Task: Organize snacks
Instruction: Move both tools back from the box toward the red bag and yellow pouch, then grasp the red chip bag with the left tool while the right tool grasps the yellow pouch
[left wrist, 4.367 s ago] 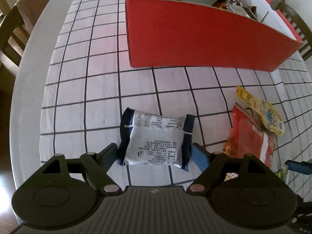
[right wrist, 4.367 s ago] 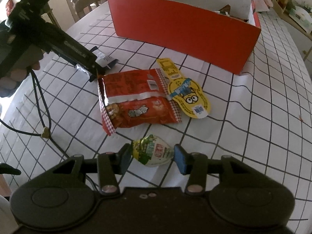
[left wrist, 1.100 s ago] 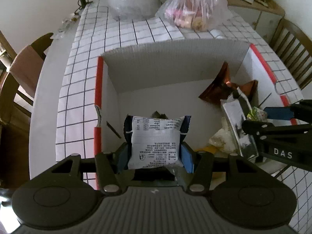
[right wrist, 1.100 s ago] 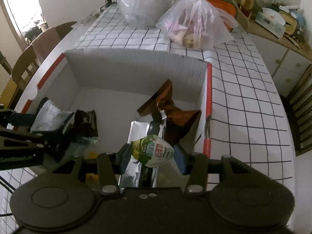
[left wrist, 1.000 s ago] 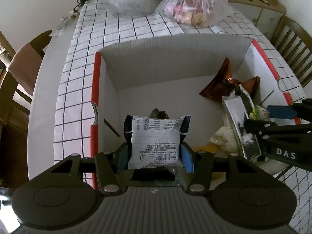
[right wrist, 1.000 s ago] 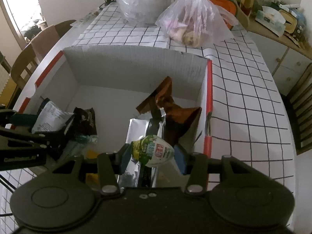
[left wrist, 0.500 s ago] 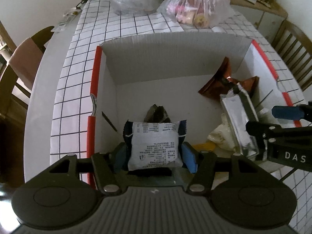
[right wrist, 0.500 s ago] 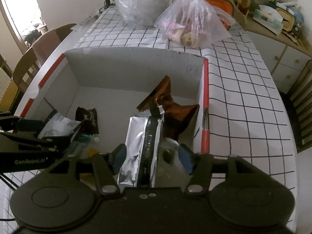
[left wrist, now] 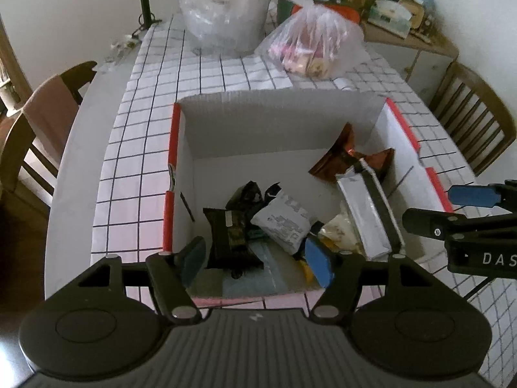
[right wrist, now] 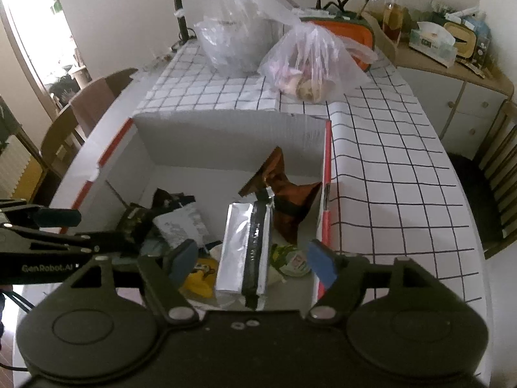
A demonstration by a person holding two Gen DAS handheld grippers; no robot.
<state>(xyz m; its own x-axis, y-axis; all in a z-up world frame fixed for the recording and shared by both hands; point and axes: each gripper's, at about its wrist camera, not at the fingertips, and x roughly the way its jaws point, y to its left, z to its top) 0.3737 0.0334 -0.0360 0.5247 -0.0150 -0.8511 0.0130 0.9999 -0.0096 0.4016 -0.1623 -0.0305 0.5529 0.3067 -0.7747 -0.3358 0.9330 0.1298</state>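
Left wrist view: your left claw (left wrist: 257,258) hangs over the near wall of the box (left wrist: 174,148), jaws spread wide, nothing between them. White pack (left wrist: 282,221) lies just ahead of the claw, tilted, resting on a dark pack (left wrist: 227,236) and other wrappers on the box floor. Silver pouch (left wrist: 366,216) stands ahead and to the right, brown bag (left wrist: 347,158) beyond it against the far right corner.

Right wrist view: right claw (right wrist: 250,260) is also spread and empty, above the right end of the box. Green-labelled snack (right wrist: 290,260) sits below, between the fingers but lower down, just beside the silver pouch (right wrist: 247,249) and near the right wall. Left claw shows at the left edge.

Both drops look done. For the step in hand:
- Lift each claw straight up before swinging away; the near wall is right under your fingers (left wrist: 318,263) and a sideways pull would likely drag it.
- Keep jaws wide so no wrapper edge catches.
- Mind the silver pouch: it stands upright and may topple onto the small snack if brushed.
- Whether snacks remain on the table (left wrist: 155,148) behind you cannot be told from here.
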